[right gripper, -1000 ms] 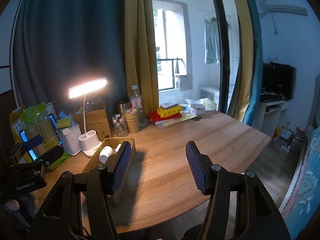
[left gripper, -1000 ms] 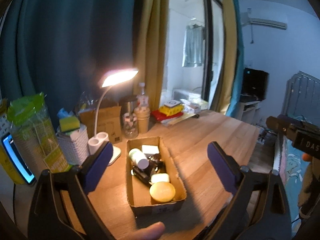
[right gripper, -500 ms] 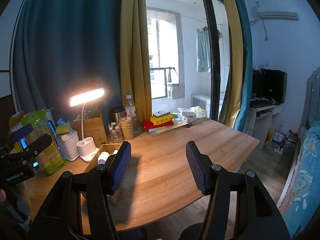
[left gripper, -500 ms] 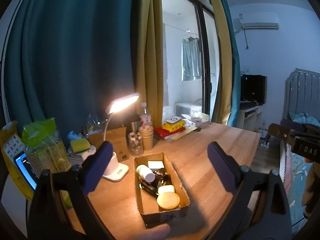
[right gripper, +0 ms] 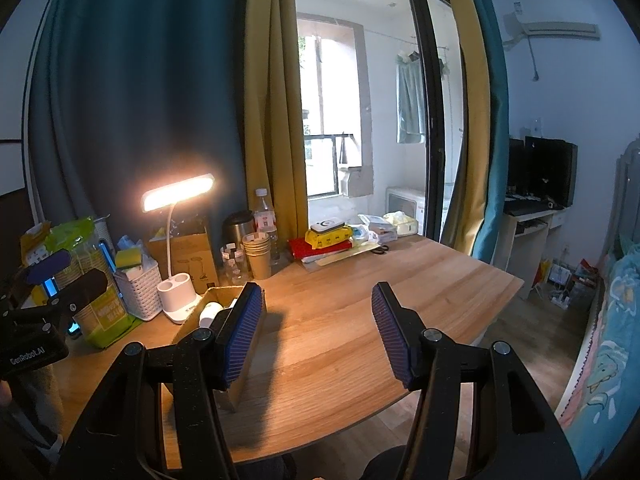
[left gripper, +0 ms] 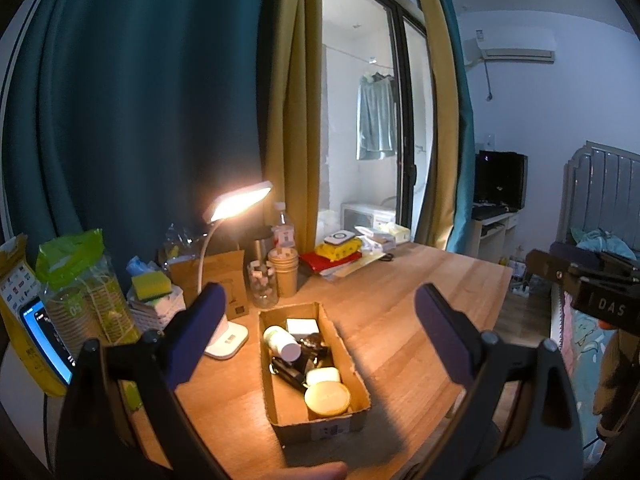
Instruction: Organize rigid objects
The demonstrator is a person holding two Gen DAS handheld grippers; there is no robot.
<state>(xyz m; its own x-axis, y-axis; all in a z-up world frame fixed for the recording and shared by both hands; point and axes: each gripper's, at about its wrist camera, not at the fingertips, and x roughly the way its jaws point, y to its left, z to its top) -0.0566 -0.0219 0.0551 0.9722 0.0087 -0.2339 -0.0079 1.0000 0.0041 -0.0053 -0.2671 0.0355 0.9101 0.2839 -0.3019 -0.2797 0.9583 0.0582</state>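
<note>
Both claws stand apart and empty: the left claw (left gripper: pixel 316 336) hangs above the near end of the cardboard box (left gripper: pixel 320 428), the right claw (right gripper: pixel 318 332) just right of the box over bare tabletop (right gripper: pixel 380 280). Inside the box lie a white bottle (left gripper: pixel 282 342), a round yellow tin (left gripper: pixel 327 399), a white block (left gripper: pixel 302 326) and dark pieces. All look light, stiff and smooth, likely slippery; the bottle is best pinched across its body. Both claws tilt slightly downward.
</note>
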